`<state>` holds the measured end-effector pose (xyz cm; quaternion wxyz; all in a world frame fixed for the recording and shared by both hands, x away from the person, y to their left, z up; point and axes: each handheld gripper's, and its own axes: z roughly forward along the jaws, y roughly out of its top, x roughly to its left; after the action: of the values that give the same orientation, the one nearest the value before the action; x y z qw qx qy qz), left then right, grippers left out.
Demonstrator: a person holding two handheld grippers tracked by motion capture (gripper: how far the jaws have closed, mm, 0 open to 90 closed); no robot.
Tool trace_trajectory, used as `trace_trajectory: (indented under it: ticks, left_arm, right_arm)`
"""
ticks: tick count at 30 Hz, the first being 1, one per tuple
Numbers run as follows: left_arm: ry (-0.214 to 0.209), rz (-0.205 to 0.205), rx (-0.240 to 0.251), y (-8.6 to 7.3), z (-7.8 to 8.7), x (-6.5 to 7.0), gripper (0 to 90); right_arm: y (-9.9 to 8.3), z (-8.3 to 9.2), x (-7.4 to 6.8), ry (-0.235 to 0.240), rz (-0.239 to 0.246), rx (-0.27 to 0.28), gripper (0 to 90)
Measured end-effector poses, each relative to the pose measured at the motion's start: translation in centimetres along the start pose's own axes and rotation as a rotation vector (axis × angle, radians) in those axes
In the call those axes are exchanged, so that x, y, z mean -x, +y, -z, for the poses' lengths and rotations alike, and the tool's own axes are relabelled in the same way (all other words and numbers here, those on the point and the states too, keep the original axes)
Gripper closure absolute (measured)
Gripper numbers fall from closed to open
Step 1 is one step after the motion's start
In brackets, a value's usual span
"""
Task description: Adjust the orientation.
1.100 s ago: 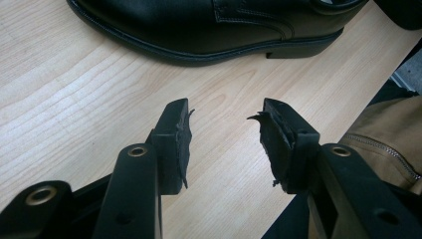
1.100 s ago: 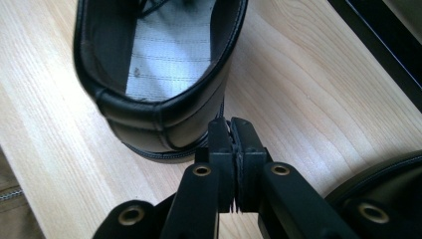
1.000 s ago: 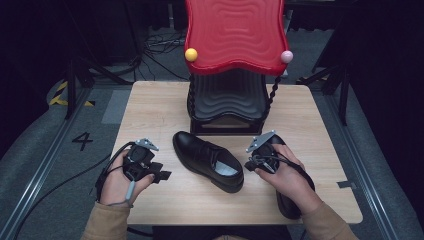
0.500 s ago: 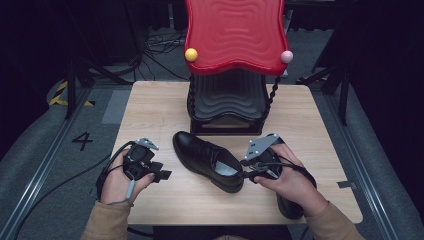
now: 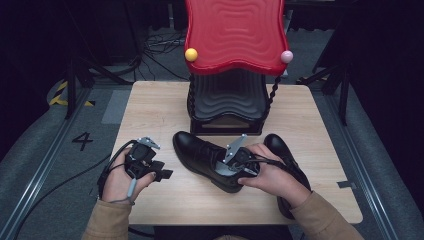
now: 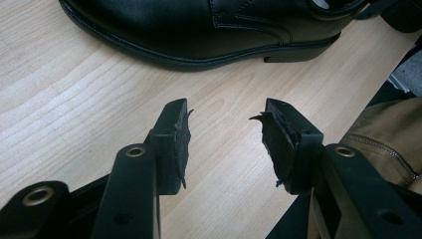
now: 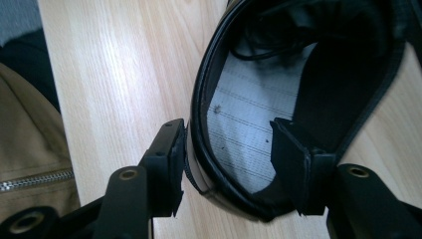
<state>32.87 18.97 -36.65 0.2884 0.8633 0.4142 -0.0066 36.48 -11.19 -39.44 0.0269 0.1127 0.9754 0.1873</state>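
- Right gripper (image 7: pixel 226 164): jaws spread and just been opening, straddling the heel rim of the glossy black leather dress shoe (image 5: pixel 207 157); one jaw outside the collar, one inside over the pale grey insole, not clamped.
- Left gripper (image 6: pixel 225 144): jaws released, just been widening, nothing between them, bare wood below.
- Shoe lies on the light wooden counter (image 5: pixel 150 115), toe pointing up-left, smooth upper, low heel.
- Second black shoe (image 5: pixel 282 150) beside the right hand.
- Red wavy-topped stand (image 5: pixel 235 35) behind.
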Motion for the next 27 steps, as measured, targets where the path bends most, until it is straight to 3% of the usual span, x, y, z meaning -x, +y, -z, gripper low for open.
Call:
trace_trajectory:
  ticks: [5, 6, 9, 12, 14, 20, 27]
  left_arm:
    - [0.000, 0.001, 0.003, 0.0, 0.1, -0.1, 53.9]
    - [0.000, 0.002, 0.004, -0.1, 0.1, -0.1, 53.9]
    - [0.000, 0.002, 0.005, -0.1, 0.1, -0.1, 53.9]
    - [0.001, 0.004, 0.006, -0.1, 0.1, -0.1, 54.0]
    - [0.002, 0.003, 0.007, -0.2, 0.2, -0.2, 54.0]
    - [0.001, 0.005, 0.003, -0.1, 0.1, -0.2, 54.0]
    - [-0.005, 0.006, 0.006, 0.0, 0.0, -0.4, 54.1]
  right_arm:
    - [0.4, -1.1, -0.1, 0.024, 0.021, -0.056, 57.6]
    - [0.5, -1.6, -0.2, 0.052, 0.029, -0.080, 65.8]
    - [0.6, -1.8, -0.2, 0.064, 0.044, -0.085, 72.6]
    - [0.8, -1.7, -0.6, 0.112, 0.037, -0.093, 80.8]
    - [0.8, -1.7, -0.8, 0.147, 0.031, -0.074, 81.8]
    - [0.9, -1.4, -1.2, 0.132, 0.054, -0.053, 81.9]
    - [0.0, 0.1, -2.4, 0.127, 0.040, -0.027, 81.4]
